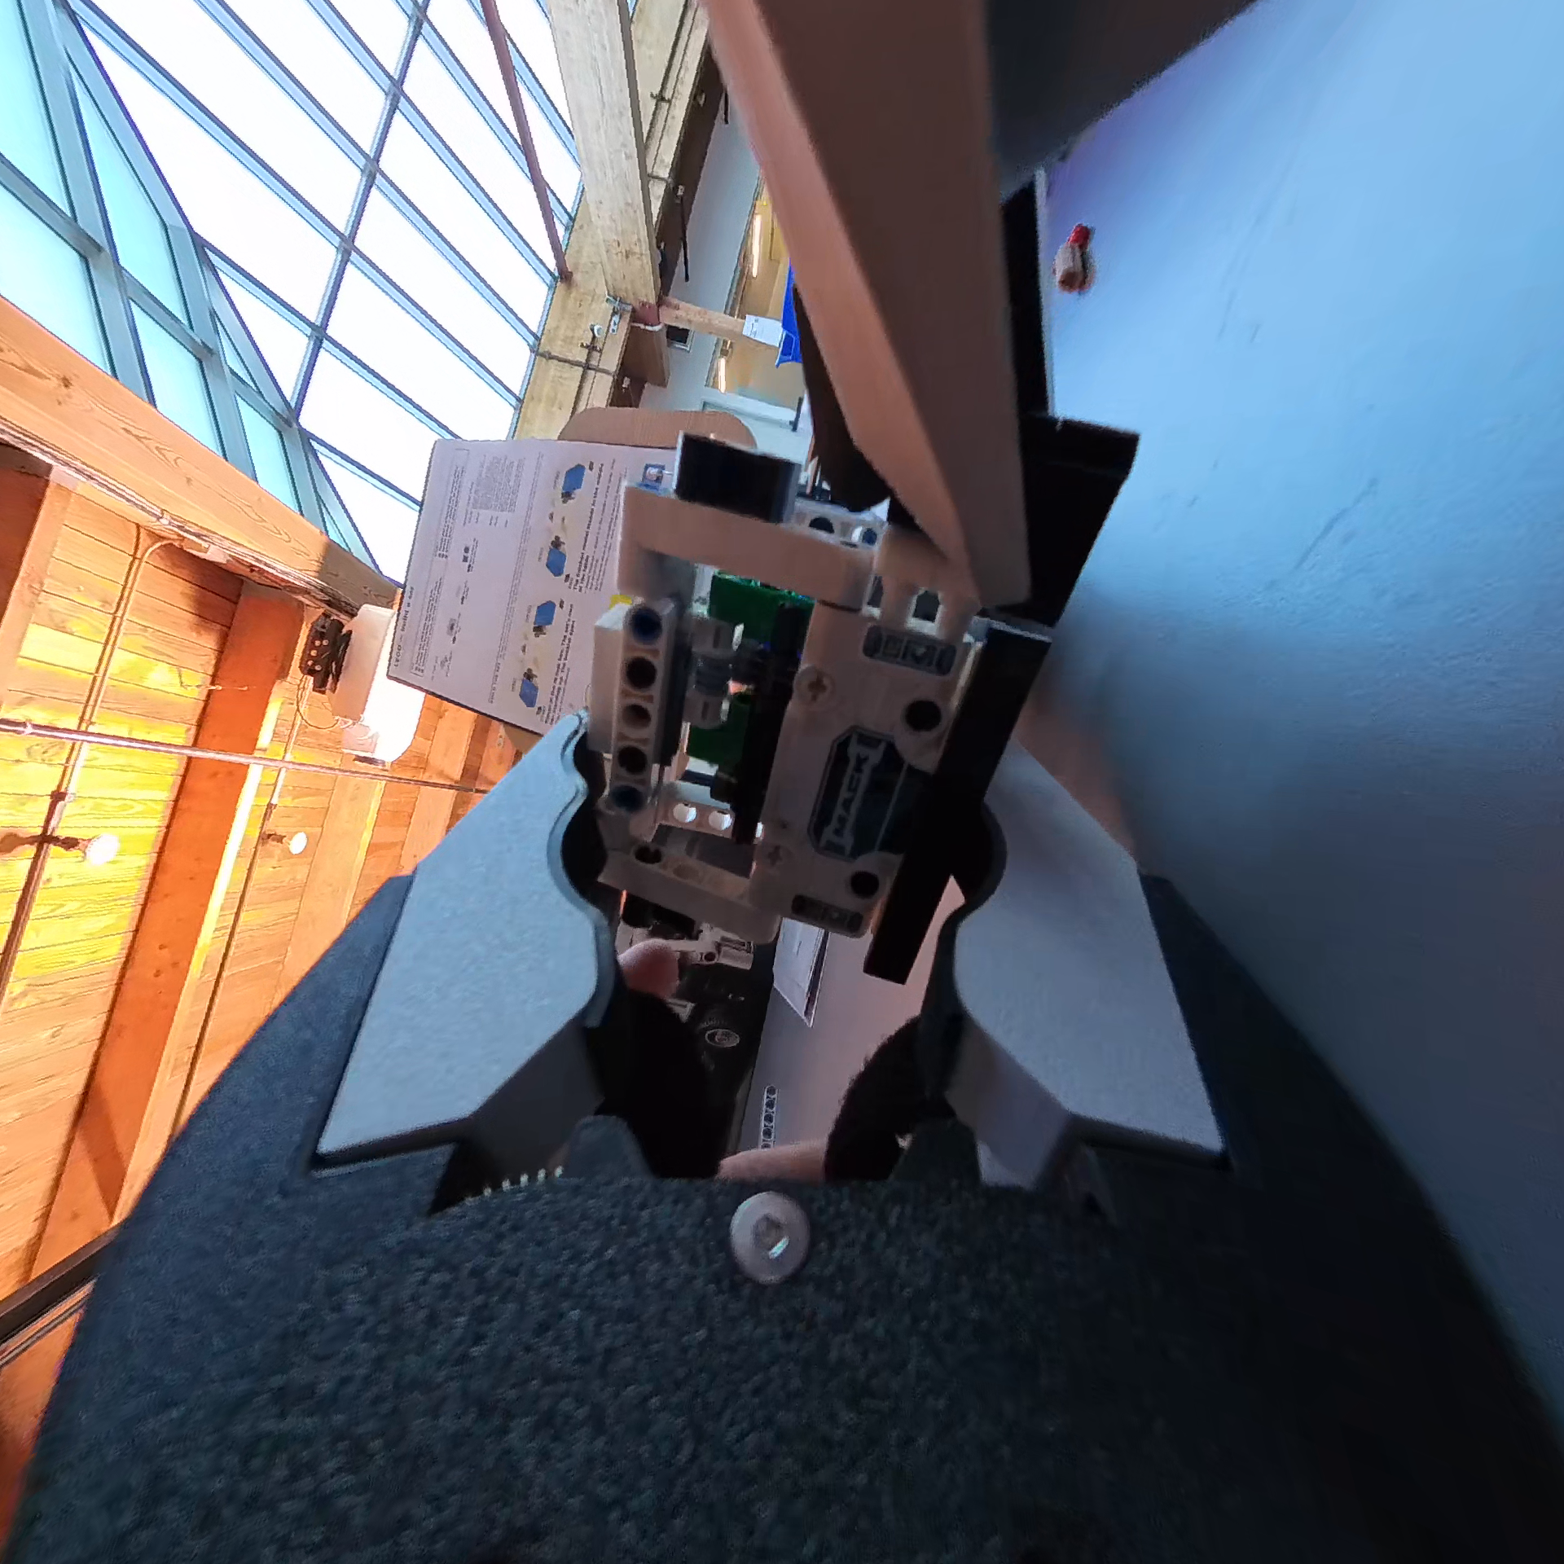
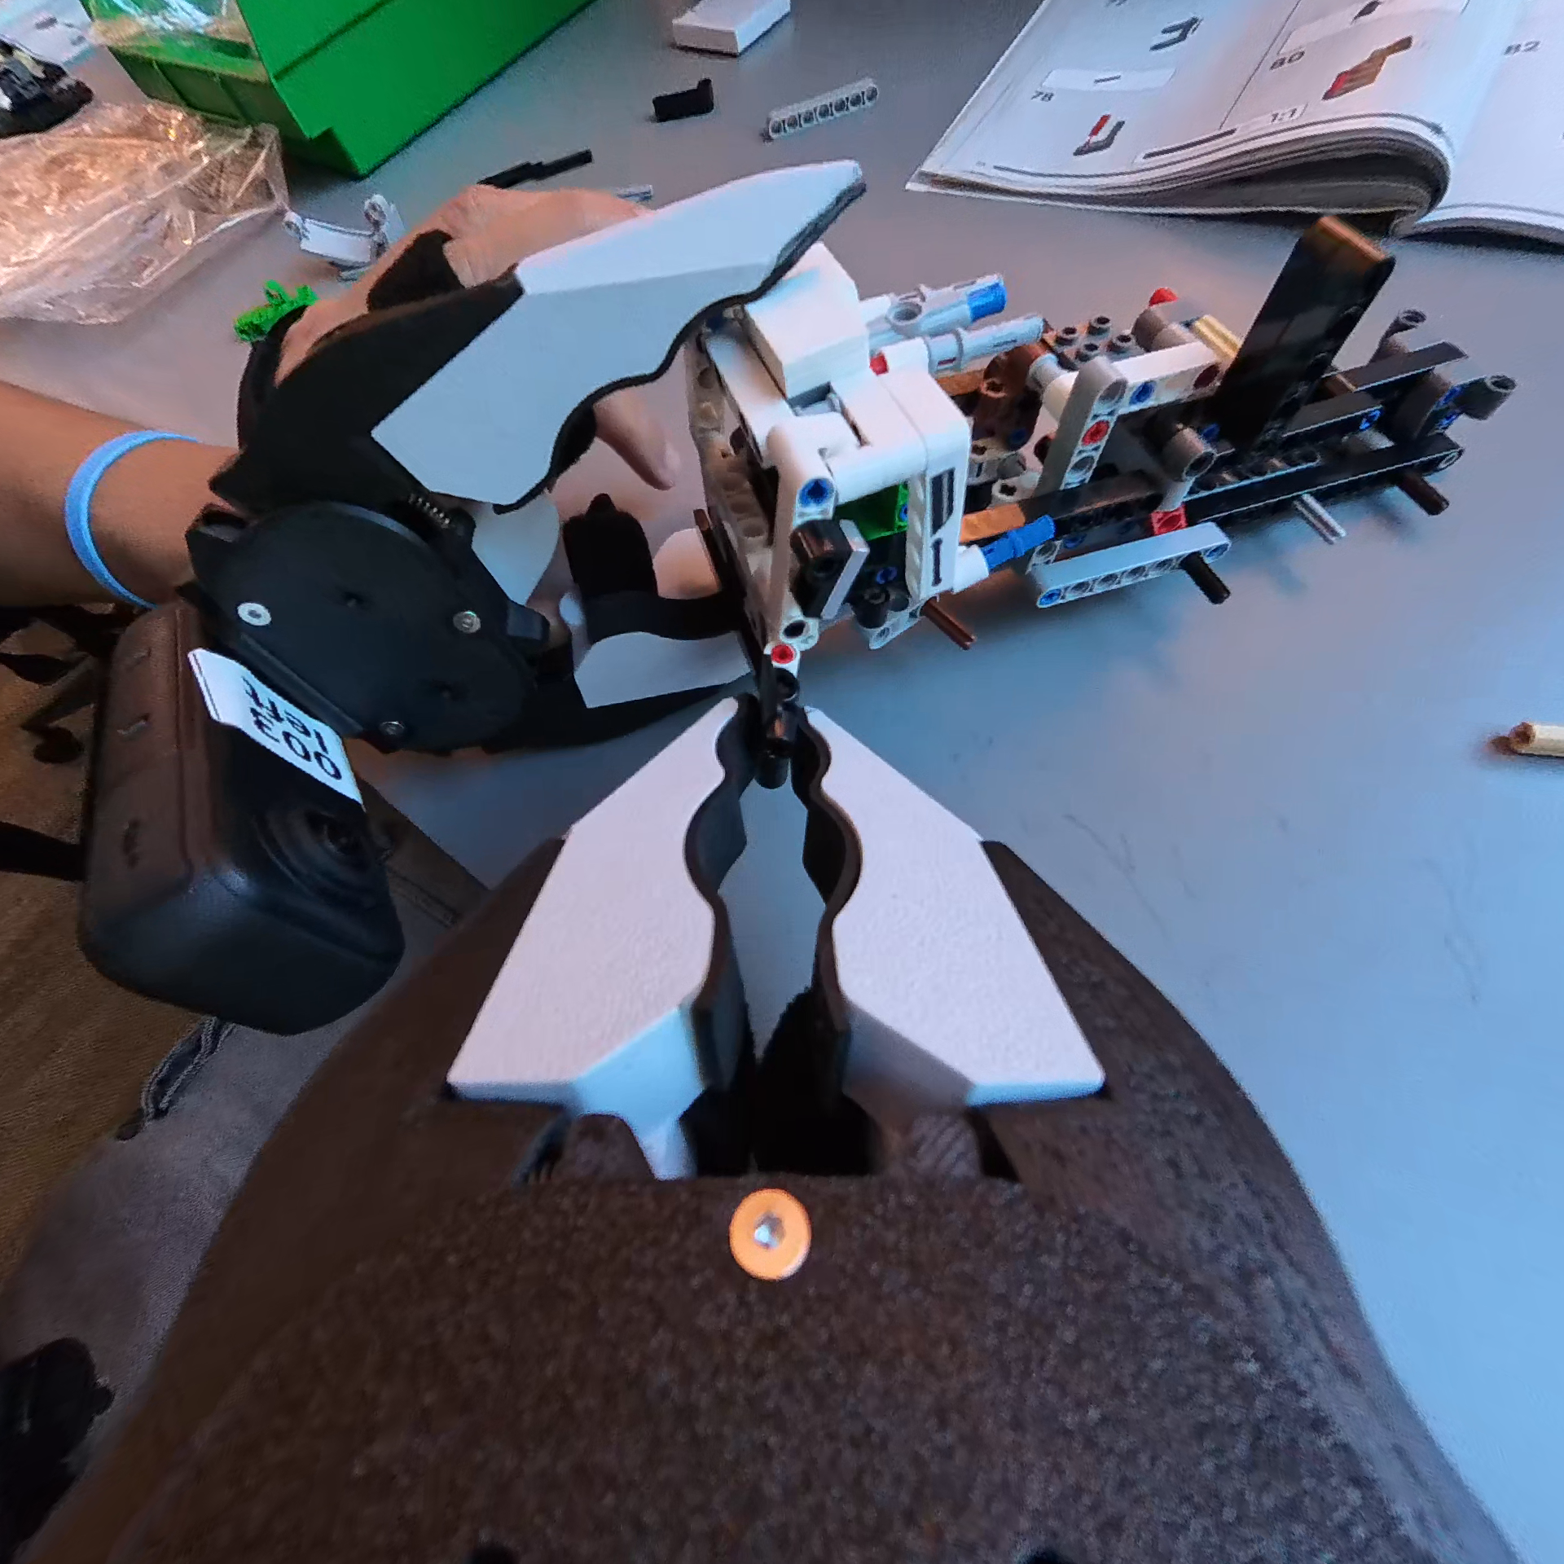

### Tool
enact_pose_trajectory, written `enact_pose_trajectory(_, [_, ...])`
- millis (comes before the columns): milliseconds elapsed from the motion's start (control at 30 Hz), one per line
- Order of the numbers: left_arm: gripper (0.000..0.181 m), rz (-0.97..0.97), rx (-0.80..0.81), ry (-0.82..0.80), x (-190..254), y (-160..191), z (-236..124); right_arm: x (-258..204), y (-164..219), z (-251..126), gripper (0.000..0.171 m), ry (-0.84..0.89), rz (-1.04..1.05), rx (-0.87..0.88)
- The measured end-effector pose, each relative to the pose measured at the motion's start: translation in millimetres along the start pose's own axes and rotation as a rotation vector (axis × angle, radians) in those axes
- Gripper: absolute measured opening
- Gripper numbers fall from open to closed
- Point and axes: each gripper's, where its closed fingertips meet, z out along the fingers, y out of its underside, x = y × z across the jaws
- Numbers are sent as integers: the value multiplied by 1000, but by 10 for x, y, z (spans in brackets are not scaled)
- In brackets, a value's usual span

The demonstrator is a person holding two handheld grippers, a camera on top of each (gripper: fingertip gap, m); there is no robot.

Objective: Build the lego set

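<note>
The lego truck model [image 2: 889, 457] lies on the grey table [image 2: 1185, 846], white cab end towards me, long black chassis [image 2: 1320, 440] running right. My left gripper [image 1: 787, 812] is shut on the cab end of the model [image 1: 812, 728]; it also shows in the right wrist view [image 2: 660, 474], one finger above the cab and one below. My right gripper [image 2: 772, 745] is shut on a small black lego piece [image 2: 774, 719] at the cab's lower front corner, below a red pin [image 2: 783, 653].
An open instruction booklet [image 2: 1227, 110] lies at the back right. A green box [image 2: 355, 68] and a clear plastic bag [image 2: 127, 203] are at the back left. Loose pieces lie nearby: a grey beam [image 2: 821, 108], a black piece [image 2: 682, 101], a tan pin [image 2: 1532, 745]. One gripper's finger ends stand about 8 centimeters off the other's.
</note>
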Motion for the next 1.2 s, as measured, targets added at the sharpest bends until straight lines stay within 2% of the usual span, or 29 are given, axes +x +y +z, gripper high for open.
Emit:
enact_pose_trajectory(167, [81,34,2,-16,-7,-45,-11,-119,-57,53,6,-35,-30,21])
enact_pose_trajectory(267, [82,29,1,-17,-10,-32,-2,-100,-63,54,6,1,-57,12])
enact_pose_trajectory(500, [82,-1,19,-7,-11,-35,-2,-143,34,-77,6,-158,-66,36])
enact_pose_trajectory(600, [82,10,56,-4,-1,-83,-38,-331,131,-209,6,-328,-194,88])
enact_pose_trajectory(767, [84,51,12,12,-8,27,-41,-234,274,-406,6,-287,-380,223])
enact_pose_trajectory(867, [84,51,-13,37,-37,39,-66,-194,323,-460,6,-271,-356,205])
enact_pose_trajectory(1000, [86,68,-47,102,2,-40,-153,-128,511,-440,6,-266,-288,42])
enact_pose_trajectory(1200, [86,11,-71,83,58,-224,-392,17,431,-419,7,-143,-231,-13])
